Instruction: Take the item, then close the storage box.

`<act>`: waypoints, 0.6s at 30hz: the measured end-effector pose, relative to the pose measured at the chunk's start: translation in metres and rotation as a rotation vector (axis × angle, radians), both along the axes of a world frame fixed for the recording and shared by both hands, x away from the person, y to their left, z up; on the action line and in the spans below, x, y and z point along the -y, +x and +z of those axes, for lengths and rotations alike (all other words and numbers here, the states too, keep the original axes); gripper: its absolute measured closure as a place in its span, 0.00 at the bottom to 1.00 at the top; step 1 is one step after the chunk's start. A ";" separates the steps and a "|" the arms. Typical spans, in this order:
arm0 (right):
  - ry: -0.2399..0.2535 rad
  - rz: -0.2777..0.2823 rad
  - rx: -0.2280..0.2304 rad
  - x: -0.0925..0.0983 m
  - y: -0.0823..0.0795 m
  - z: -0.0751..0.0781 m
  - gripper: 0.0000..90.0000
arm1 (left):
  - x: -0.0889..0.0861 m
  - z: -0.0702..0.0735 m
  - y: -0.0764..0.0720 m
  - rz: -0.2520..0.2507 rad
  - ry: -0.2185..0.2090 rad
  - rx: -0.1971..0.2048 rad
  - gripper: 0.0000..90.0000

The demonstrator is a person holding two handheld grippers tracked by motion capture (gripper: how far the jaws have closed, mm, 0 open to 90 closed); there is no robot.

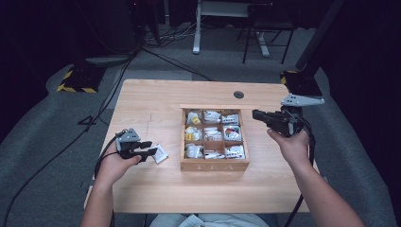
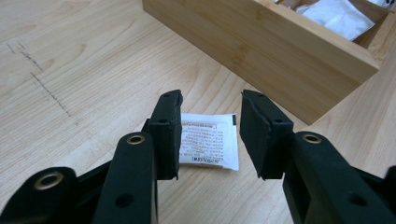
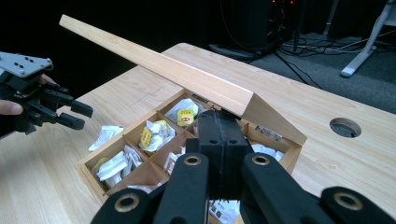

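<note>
left gripper view is showing the left gripper [image 2: 210, 140] with its jaws standing apart and pressing on nothing, the white tea sachet [image 2: 208, 144] lying flat on the table [image 2: 84, 60] between and just below them at lower centre. the sachet is looking light, thin and crinkly, so pinching one short edge is likely working best. right gripper [image 3: 219, 140] is clamping shut on the raised lid [image 3: 163, 70] of the wooden tea box [image 3: 91, 179].

I am working in what looks like a lab or recording studio. Dark walls surround a lone wooden surface [image 1: 142, 189] on grey carpet [image 1: 47, 156], with cables [image 1: 161, 56] and hazard-striped stand bases [image 1: 75, 80] behind.
</note>
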State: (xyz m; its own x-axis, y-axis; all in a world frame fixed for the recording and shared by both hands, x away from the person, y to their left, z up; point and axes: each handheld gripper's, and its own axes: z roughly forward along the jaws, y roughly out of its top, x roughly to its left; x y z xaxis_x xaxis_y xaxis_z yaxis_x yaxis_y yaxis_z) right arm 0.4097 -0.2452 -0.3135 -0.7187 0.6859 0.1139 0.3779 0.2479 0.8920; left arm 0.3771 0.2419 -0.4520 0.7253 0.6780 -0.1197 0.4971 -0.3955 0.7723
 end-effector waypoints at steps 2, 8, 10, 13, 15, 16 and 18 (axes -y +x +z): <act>-0.003 0.002 -0.001 0.000 0.000 0.000 1.00 | 0.001 0.003 -0.003 -0.009 -0.015 0.013 0.64; -0.003 0.006 -0.003 0.000 0.001 0.001 1.00 | 0.011 0.013 -0.018 -0.056 -0.006 0.038 0.62; -0.004 0.007 -0.005 0.000 0.001 0.001 1.00 | 0.012 0.014 -0.022 -0.056 -0.004 0.039 0.60; -0.002 0.008 -0.007 0.000 0.001 0.000 1.00 | 0.011 0.015 -0.029 -0.039 0.015 0.038 0.57; -0.002 0.010 -0.007 0.000 0.001 0.000 1.00 | 0.009 0.014 -0.033 -0.025 0.021 0.034 0.55; -0.002 0.011 -0.007 0.000 0.001 0.000 1.00 | 0.008 0.013 -0.035 -0.018 0.026 0.029 0.54; -0.003 0.013 -0.011 0.000 0.000 -0.001 1.00 | 0.007 0.010 -0.038 0.000 0.032 0.020 0.50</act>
